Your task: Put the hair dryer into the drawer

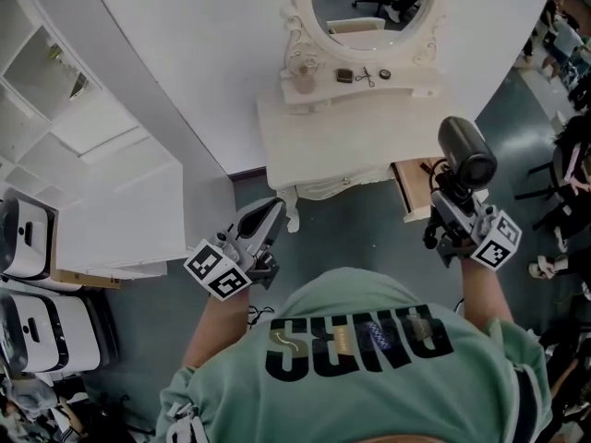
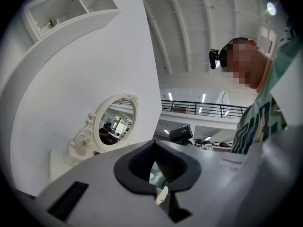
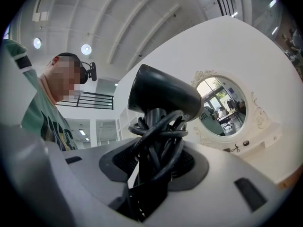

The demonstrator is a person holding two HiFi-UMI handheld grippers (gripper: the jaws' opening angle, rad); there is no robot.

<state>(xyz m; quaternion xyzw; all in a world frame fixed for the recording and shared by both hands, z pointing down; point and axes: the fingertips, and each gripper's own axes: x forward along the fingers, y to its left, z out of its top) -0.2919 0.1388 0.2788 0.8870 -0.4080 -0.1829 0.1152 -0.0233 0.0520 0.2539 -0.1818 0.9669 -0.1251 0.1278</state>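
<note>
Hair dryer (image 1: 466, 155) is in carriage, held upright short of the vanity (image 1: 314, 141). Left gripper (image 1: 265, 214), before the vanity's left edge, is closed and empty. The right gripper (image 1: 452, 195) clamps the dryer's cord-wrapped handle above the vanity's open drawer (image 1: 411, 192), so lowering it inside appears due.

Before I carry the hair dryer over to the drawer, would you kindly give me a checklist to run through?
1. Grip: ok, right gripper clamps the hair dryer by its handle.
2. Access: ok, the vanity table's drawer stands open.
3. Room inside drawer: cannot tell, partly hidden behind the dryer.
4. Spare hand: ok, left gripper holds nothing.
5. Snag risk: ok, cord is wound round the handle.
</note>
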